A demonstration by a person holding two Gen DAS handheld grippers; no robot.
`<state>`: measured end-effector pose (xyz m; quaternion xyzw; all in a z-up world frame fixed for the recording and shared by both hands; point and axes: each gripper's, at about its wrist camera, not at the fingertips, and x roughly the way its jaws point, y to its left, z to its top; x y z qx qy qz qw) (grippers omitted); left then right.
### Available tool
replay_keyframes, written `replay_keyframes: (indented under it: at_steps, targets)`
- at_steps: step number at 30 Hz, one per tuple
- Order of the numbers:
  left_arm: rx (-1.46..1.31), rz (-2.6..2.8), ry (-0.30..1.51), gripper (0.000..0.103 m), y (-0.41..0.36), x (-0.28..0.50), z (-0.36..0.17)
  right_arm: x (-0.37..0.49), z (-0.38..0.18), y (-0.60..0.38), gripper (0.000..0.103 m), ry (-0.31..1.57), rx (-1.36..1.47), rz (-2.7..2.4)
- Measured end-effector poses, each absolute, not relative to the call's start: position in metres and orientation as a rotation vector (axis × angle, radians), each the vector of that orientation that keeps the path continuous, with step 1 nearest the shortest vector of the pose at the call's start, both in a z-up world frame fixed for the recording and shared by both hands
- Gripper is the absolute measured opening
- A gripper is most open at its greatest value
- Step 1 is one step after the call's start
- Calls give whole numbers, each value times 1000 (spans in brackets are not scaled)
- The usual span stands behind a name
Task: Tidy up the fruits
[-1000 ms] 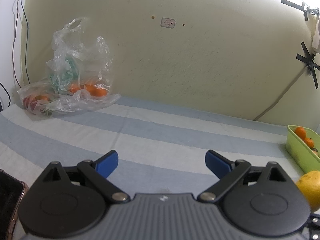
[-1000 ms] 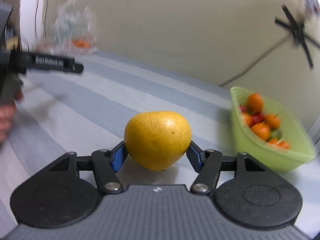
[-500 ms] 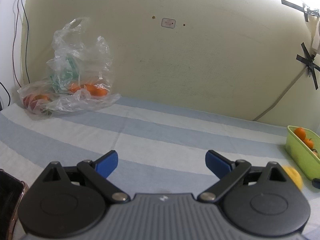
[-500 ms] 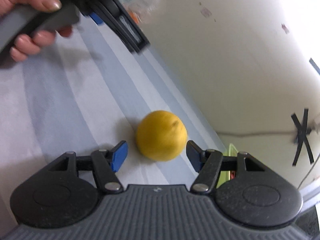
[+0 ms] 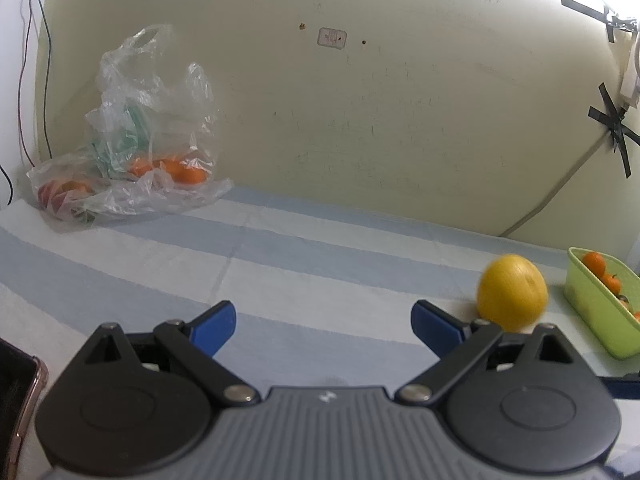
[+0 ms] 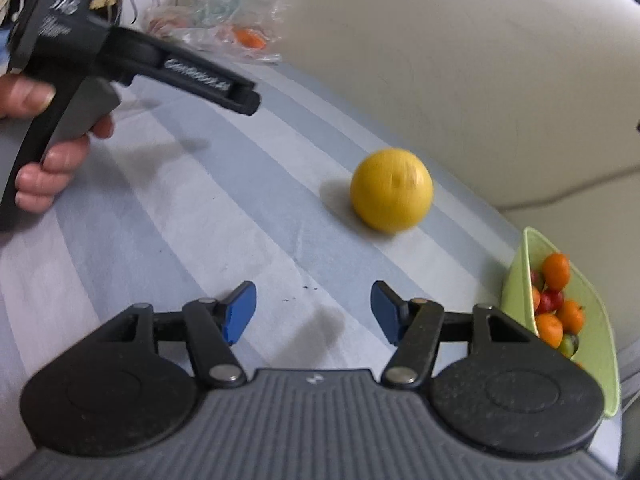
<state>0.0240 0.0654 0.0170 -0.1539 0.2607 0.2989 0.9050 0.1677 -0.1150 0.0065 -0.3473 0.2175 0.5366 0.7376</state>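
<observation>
A large yellow citrus fruit lies loose on the striped cloth, blurred as if rolling; it also shows in the left wrist view just right of my left gripper. My right gripper is open and empty, well short of the fruit. My left gripper is open and empty; it also shows in the right wrist view, held in a hand at the left. A green bin with small oranges and red fruits stands at the right, seen too in the left wrist view.
A clear plastic bag with oranges and other fruit lies at the far left by the wall. A dark phone-like object sits at the left edge. A dark stain marks the cloth near my right gripper.
My right gripper has opened and let go of the yellow fruit, then drawn back. The fruit now lies farther out on the cloth. The left gripper has stayed put.
</observation>
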Motion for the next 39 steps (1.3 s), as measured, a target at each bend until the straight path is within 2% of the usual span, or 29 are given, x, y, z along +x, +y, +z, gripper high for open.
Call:
replay_keyframes:
  at_steps: [11, 15, 20, 25, 28, 29, 30, 31, 33, 34, 37, 39]
  targets:
    - [-455, 427, 445, 98, 76, 29, 28, 202, 17, -115, 67, 509, -566, 1173]
    - [-451, 331, 451, 101, 87, 66, 37, 234, 24, -104, 75, 502, -376, 1155]
    - [-462, 346, 458, 103, 128, 125, 40, 258, 19, -49, 85, 505, -252, 1187]
    - [-553, 398, 552, 101, 180, 163, 15, 270, 4, 30, 86, 533, -279, 1272]
    - [-593, 404, 541, 92, 203, 161, 6, 273, -9, 73, 86, 544, -296, 1321]
    - [-604, 402, 542, 85, 208, 161, 3, 274, -14, 86, 86, 554, -302, 1329]
    - [-605, 413, 550, 71, 211, 161, -1, 275, -18, 99, 85, 575, -314, 1336]
    - [-600, 423, 567, 62, 213, 162, -7, 278, -20, 109, 84, 609, -318, 1370]
    - [-632, 370, 579, 58, 215, 162, -16, 275, -18, 118, 80, 587, -314, 1444]
    - [-610, 366, 591, 58, 211, 163, -14, 272, -17, 118, 77, 564, -317, 1475]
    - [-516, 393, 625, 58, 196, 167, -9, 267, -16, 119, 77, 581, -321, 1469]
    - [-488, 403, 636, 58, 190, 167, -8, 272, -16, 113, 64, 612, -298, 1443]
